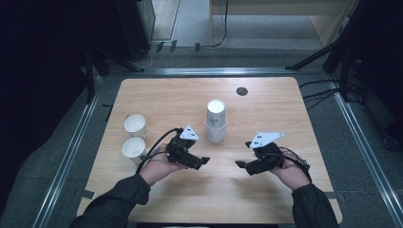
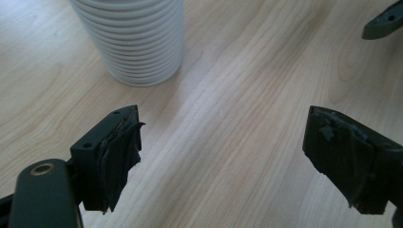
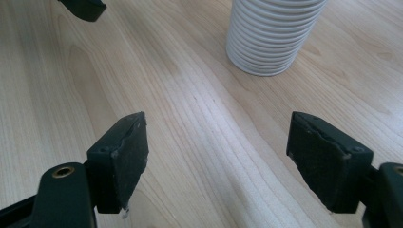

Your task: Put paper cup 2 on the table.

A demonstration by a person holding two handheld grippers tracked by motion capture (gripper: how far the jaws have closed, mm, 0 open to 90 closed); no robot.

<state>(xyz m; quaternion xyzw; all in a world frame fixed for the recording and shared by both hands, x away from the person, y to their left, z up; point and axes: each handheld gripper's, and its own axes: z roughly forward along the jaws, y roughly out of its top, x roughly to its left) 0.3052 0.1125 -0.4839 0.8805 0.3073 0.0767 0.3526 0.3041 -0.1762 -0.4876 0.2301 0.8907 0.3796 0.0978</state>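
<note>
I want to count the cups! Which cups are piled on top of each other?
The stacked cups in the middle of the table, just beyond the two hand-held grippers. The two single cups, far one and near one, stand apart at the left, each alone with its mouth up.

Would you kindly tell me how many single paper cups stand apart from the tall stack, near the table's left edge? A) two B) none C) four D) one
A: in the high view two open cups, one behind the other, stand left of the stack.
</note>
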